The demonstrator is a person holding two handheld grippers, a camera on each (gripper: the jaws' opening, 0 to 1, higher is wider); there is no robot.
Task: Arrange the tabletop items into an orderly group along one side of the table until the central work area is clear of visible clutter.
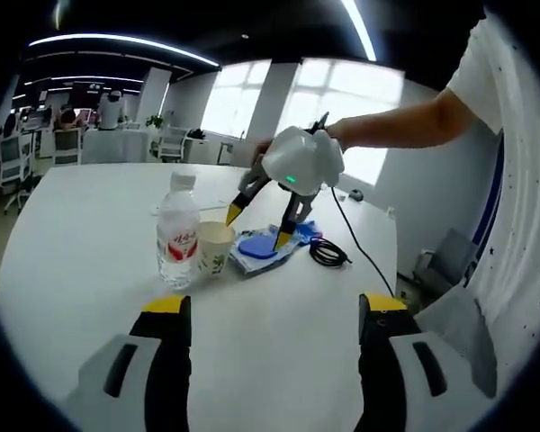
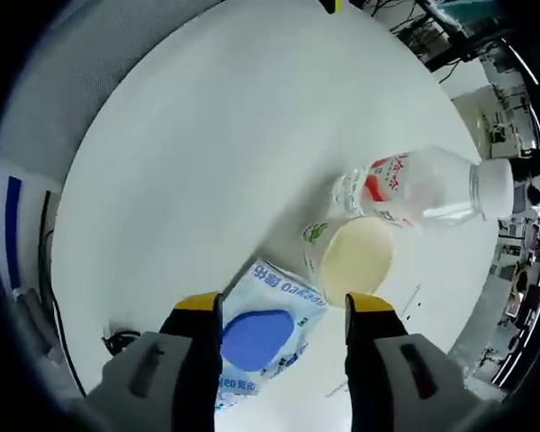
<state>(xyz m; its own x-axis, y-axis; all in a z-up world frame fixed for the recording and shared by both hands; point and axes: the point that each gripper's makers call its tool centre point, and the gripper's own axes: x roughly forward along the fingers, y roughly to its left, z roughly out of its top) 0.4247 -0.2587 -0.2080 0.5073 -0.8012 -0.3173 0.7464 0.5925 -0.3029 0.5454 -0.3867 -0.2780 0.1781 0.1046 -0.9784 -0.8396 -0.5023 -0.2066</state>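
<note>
Hovering spread right hand-held gripper [image 1: 259, 225] over wipes pack [image 2: 265, 324], left hand-held gripper [image 1: 274, 306] spread, bare table [image 1: 90, 234] around.

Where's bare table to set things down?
Free: table left of the bottle, and the near strip up to the left gripper. Crowded: bottle, cup, wipes pack, cable, under the open right gripper.

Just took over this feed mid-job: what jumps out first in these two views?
The right gripper hangs open over a blue-lidded wipes pack on the white table, seen from the left gripper view. Beside the pack stand a paper cup and a water bottle, close together. A black cable coils just past the pack.
</note>
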